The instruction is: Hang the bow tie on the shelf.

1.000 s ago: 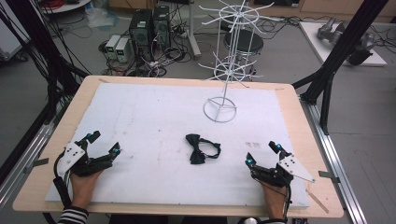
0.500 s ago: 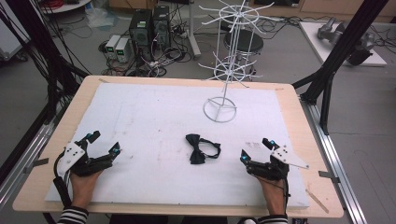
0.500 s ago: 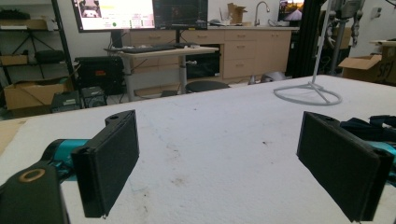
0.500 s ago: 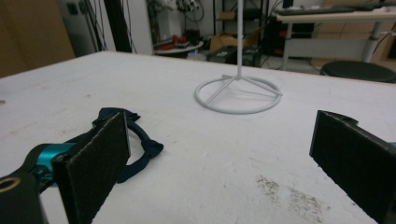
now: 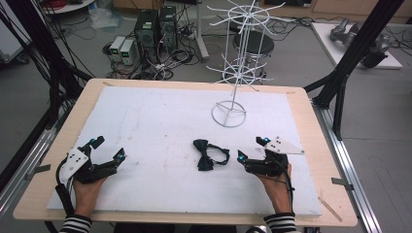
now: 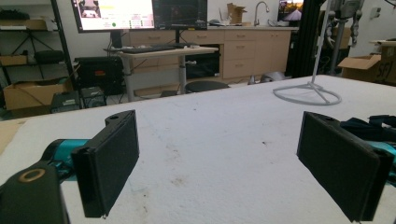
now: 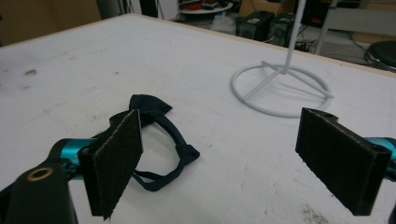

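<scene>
Dark navy bow tie on a white mat, light wood counter edge, white wire rack, black hand-held gripper with teal bits, striped black-and-white sleeves.

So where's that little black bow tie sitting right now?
In the high view the bow tie lies flat on the white mat, just in front of the wire stand, close beside the right gripper.

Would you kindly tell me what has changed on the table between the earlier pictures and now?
The right gripper has moved in toward the bow tie and now sits close beside it. Its jaws have just been closing a little, though they are open with nothing between them. Nothing was picked up or let go. The left gripper, the bow tie and the white wire stand stayed put.
</scene>
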Available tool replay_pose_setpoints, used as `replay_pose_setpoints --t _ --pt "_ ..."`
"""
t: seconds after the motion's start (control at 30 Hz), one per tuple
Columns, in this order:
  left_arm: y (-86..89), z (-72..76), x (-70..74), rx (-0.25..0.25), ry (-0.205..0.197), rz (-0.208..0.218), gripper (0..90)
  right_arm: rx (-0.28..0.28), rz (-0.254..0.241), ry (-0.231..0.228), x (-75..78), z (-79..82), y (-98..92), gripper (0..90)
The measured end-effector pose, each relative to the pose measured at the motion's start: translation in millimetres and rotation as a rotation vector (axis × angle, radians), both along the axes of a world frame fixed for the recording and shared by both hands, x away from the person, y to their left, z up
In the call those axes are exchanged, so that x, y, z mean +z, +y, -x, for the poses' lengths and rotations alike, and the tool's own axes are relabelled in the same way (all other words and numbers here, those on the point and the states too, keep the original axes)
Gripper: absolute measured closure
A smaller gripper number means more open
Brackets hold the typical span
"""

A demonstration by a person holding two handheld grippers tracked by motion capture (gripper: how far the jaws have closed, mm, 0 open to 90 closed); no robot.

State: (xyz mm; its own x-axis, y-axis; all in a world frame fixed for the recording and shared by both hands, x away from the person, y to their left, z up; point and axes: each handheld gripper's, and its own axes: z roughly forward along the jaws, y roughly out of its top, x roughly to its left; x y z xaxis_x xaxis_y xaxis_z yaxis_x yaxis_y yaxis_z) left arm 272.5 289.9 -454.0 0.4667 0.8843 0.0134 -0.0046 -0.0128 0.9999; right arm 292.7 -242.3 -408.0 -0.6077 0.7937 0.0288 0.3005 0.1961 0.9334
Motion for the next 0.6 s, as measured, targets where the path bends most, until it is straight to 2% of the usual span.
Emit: replay_pose_setpoints --t 0.2,0.37,0.43,0.47,0.57,0.6 --pt "0.0 0.0 0.0 0.0 0.0 0.0 13.3 0.04 0.062 0.071 2.0 -13.8 16.5 15.6" --pt "0.0 -0.1 0.0 0.0 0.001 0.0 13.3 0.056 0.077 0.13 0.6 -21.3 23.4 15.8" --pt "0.2 0.0 0.0 -0.001 0.002 -0.004 13.3 0.053 0.082 0.139 0.4 -22.8 24.4 15.8" --pt "-0.1 -0.1 0.0 -0.001 0.002 0.002 13.3 0.054 0.087 0.159 0.3 -25.4 26.7 15.8" --pt "0.0 -0.2 0.0 -0.001 0.004 0.0 13.3 0.052 0.09 0.176 -0.2 -28.3 29.0 15.8" --pt "0.2 -0.1 0.1 -0.002 0.005 -0.004 13.3 0.049 0.103 0.207 -0.5 -31.2 31.7 16.1"
